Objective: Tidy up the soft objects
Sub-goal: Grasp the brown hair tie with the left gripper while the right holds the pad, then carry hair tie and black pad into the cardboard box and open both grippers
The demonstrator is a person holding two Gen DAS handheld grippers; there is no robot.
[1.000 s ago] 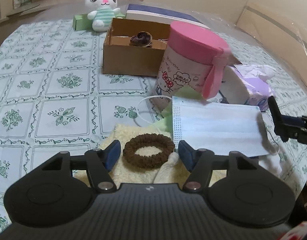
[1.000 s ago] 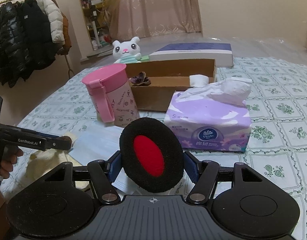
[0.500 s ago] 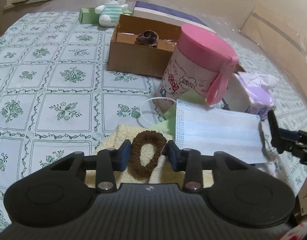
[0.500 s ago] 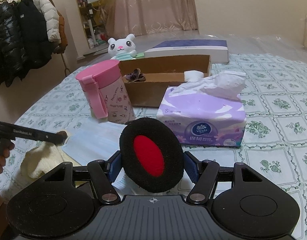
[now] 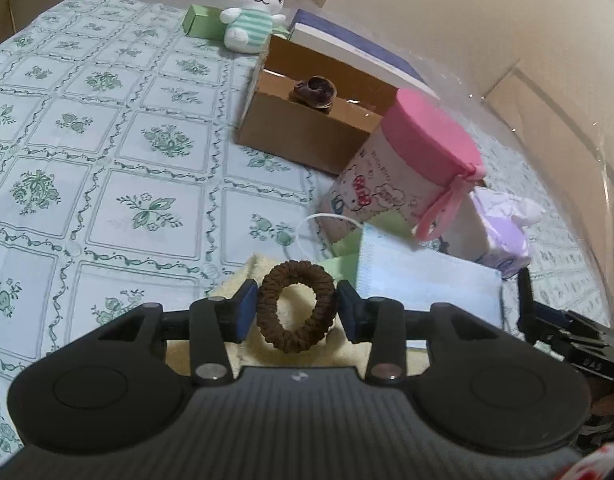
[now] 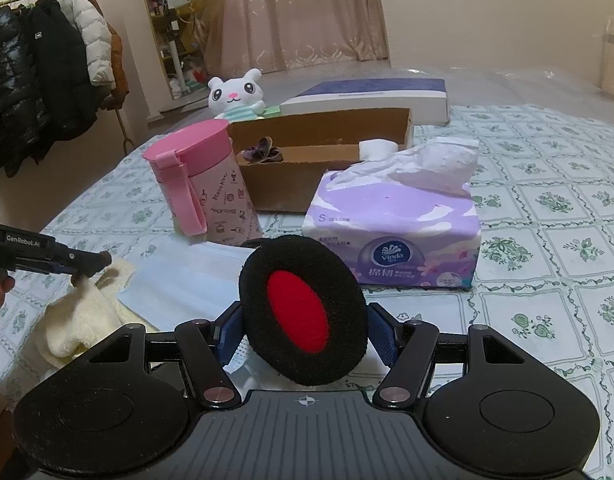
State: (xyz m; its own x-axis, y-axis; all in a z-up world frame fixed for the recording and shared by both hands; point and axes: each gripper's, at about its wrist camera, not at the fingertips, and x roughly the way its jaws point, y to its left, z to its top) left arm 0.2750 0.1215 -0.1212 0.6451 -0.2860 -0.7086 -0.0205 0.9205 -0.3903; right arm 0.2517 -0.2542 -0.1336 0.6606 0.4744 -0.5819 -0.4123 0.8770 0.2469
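My left gripper (image 5: pixel 294 308) is shut on a brown hair scrunchie (image 5: pixel 295 306) and holds it lifted above a cream fluffy cloth (image 5: pixel 307 352); this gripper also shows in the right wrist view (image 6: pixel 95 260). My right gripper (image 6: pixel 307 328) is shut on a black ear muff pad with a red centre (image 6: pixel 303 314). A brown cardboard box (image 5: pixel 307 136) stands further back, with a dark scrunchie (image 5: pixel 315 92) and a white soft item (image 6: pixel 377 148) inside. A blue face mask (image 5: pixel 419 284) lies beside the cloth.
A pink Hello Kitty canister (image 5: pixel 403 172) stands between the box and the mask. A purple tissue pack (image 6: pixel 395 232) sits in front of the box. A white plush bunny (image 5: pixel 253 6), a green box (image 5: pixel 201 20) and a flat blue-white box (image 6: pixel 371 94) are behind. Coats (image 6: pixel 47 76) hang at left.
My left gripper closed on the brown scrunchie and lifted it off the cream cloth, tilting upward. My right gripper moved slightly, still holding the ear muff pad.
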